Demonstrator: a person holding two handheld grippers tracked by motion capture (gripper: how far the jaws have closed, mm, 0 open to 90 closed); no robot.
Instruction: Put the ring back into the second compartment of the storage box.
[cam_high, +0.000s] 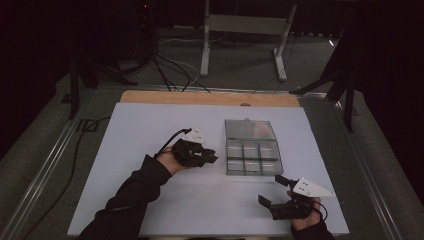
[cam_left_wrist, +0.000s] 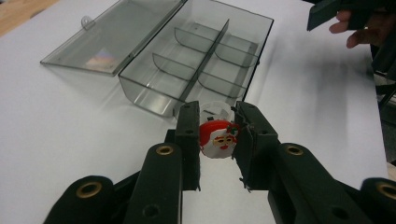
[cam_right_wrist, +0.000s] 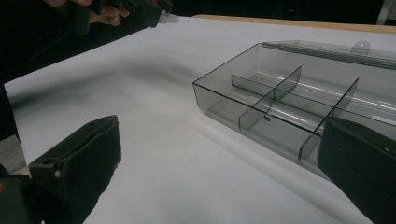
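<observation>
Your left gripper (cam_left_wrist: 217, 140) pinches a round red-and-white Santa token (cam_left_wrist: 218, 138) at lower centre; your right gripper (cam_high: 278, 192) stands spread wide.

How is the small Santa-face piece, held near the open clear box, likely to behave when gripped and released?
The Santa-face piece looks small and probably light. Its rounded, glossy edge may slip between the left gripper pads. Released, it might roll or bounce inside the clear box.
</observation>
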